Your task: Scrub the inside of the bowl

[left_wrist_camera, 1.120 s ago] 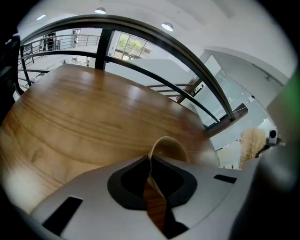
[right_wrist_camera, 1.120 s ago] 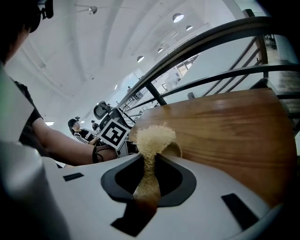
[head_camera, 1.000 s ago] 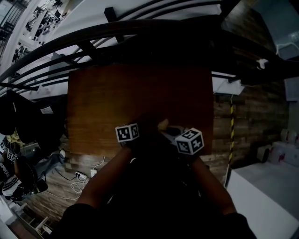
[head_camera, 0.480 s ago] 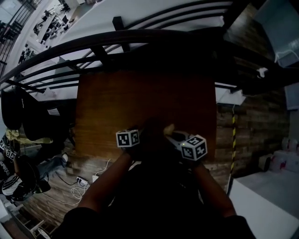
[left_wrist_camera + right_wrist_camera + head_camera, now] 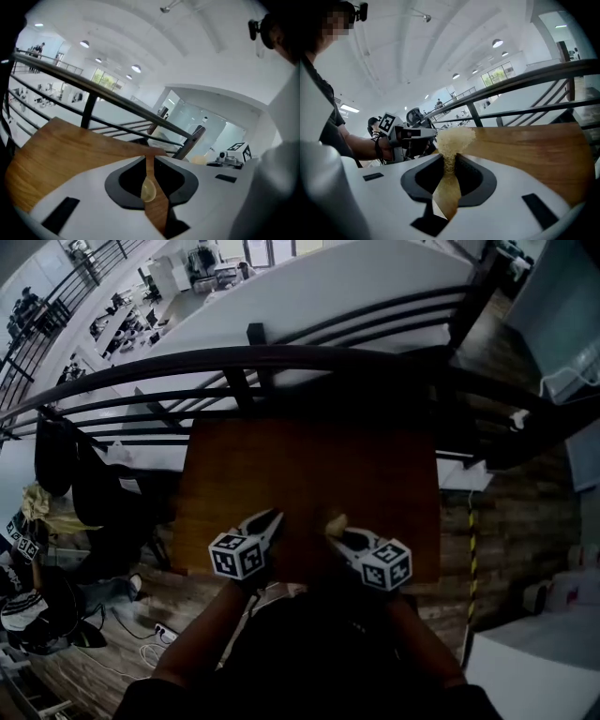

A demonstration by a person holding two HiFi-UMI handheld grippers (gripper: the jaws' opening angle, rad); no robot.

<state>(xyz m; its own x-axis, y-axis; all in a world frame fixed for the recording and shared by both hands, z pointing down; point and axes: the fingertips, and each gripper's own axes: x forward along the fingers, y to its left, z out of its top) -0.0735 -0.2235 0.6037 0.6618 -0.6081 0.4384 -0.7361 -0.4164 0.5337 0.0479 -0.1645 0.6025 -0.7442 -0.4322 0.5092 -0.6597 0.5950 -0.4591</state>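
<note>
In the head view the right tongs [image 5: 332,531] cover all but a pale tip of the scrubber [image 5: 334,518]; distant figures [image 5: 26,304] are too small to make out; in the right gripper view the tongs' body hides the surface's [image 5: 534,150] near part.

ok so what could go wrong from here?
1. The jaws of the right gripper pinch the fibrous yellow scrubber only by its narrow neck; scrubbing pressure could twist it out.
2. No bowl shows in any view, and the head view is dark over the wooden table, so locating it may be hard.
</note>
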